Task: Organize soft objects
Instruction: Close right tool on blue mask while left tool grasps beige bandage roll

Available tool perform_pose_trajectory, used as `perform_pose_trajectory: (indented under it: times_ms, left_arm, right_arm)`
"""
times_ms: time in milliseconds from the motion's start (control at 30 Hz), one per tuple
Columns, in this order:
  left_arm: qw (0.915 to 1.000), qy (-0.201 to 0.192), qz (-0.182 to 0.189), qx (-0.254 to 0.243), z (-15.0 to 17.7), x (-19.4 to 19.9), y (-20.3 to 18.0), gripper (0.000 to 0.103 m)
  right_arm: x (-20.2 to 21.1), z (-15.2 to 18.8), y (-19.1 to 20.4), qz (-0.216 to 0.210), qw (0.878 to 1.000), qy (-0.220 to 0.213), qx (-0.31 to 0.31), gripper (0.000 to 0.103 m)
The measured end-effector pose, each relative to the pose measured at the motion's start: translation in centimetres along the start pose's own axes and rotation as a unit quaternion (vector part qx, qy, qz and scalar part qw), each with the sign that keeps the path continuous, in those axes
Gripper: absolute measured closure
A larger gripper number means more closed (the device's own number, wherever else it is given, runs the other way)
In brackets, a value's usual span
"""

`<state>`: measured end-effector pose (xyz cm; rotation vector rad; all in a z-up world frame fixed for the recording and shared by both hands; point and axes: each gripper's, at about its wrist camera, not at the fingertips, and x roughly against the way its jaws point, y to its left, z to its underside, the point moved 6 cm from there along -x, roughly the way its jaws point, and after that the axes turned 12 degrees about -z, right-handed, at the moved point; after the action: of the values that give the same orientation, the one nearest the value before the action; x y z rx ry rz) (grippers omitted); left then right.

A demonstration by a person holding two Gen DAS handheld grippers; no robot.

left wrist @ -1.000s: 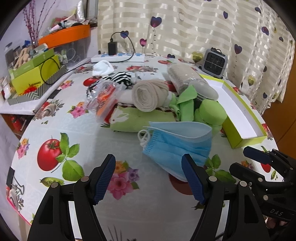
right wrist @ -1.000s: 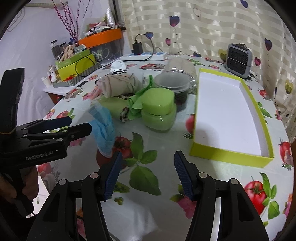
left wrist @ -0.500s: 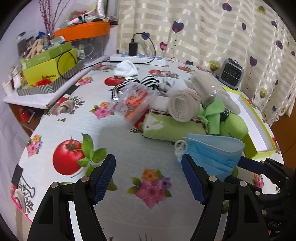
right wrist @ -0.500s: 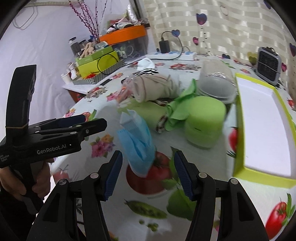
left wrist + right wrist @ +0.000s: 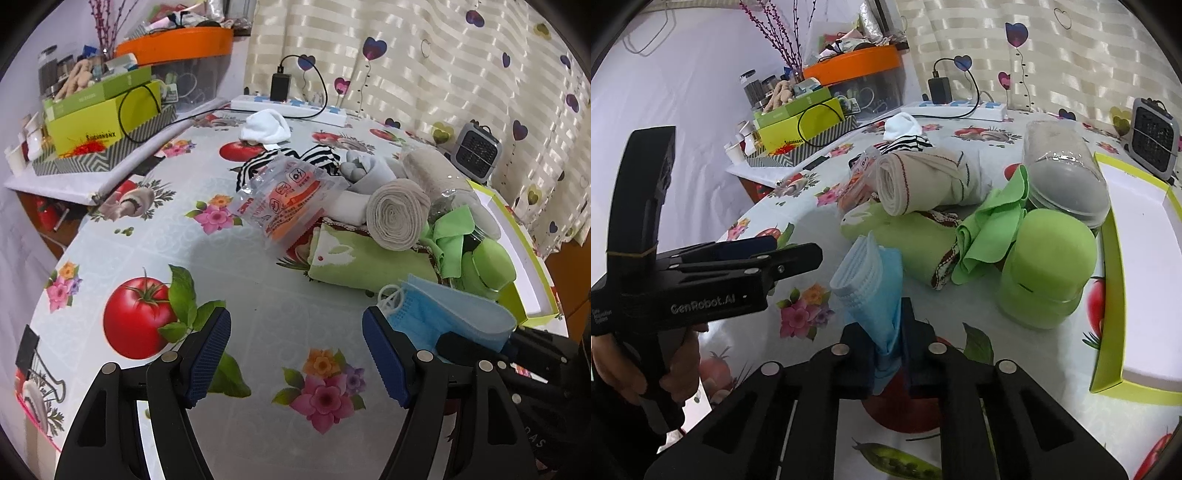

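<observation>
Your right gripper [image 5: 888, 350] has just clamped down on the blue mask [image 5: 873, 280]; the pads pinch its near end. Mask sits in front of the green towel roll [image 5: 908, 240], probably resting on the table [image 5: 258, 295]. Your left gripper [image 5: 295, 354] hangs open, empty, just left of the mask.

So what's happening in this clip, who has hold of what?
A person is sorting soft items on a table with a fruit-print tablecloth, holding a gripper in each hand. The right gripper has just closed its jaws on the pleated blue face mask, pinching its near end. The left gripper is open and holds nothing, over bare cloth beside the mask. The rolled beige cloth, green towel roll and other pieces lie piled beside the open yellow-green box, which looks empty.
</observation>
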<state>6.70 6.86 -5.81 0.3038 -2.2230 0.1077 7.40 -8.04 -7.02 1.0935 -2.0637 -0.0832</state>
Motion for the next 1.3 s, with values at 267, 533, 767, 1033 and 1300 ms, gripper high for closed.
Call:
perform_pose_trajectory:
  times_ms: [267,533,767,1033,1300]
  left_arm:
    - [0.9998,-0.011,0.017,-0.007,-1.3,0.0,-1.4,0.029]
    - [0.9975,-0.033,0.052,-0.034,-4.1,0.1,-4.1,0.029]
    - [0.9956,-0.042,0.063,-0.055,-6.0,-0.9,-6.2,0.029]
    - [0.9939,-0.038,0.062,-0.083,-6.5,-2.5,-8.3,0.029]
    - [0.9934,-0.034,0.067,-0.087,-6.5,-2.8,-9.0,0.054]
  right_arm:
    - [3.5,0.5,-1.1,0.008,0.999,-0.032,-0.024,0.095]
    - [6.7,1.1,-2.8,0.03,0.997,-0.05,-0.049,0.095]
    - [7.8,1.3,-3.6,0.037,0.996,-0.058,-0.059,0.095]
    - [8.5,1.5,-4.0,0.039,0.995,-0.064,-0.063,0.095]
    - [9.1,1.7,-4.1,0.04,0.994,-0.07,-0.066,0.095]
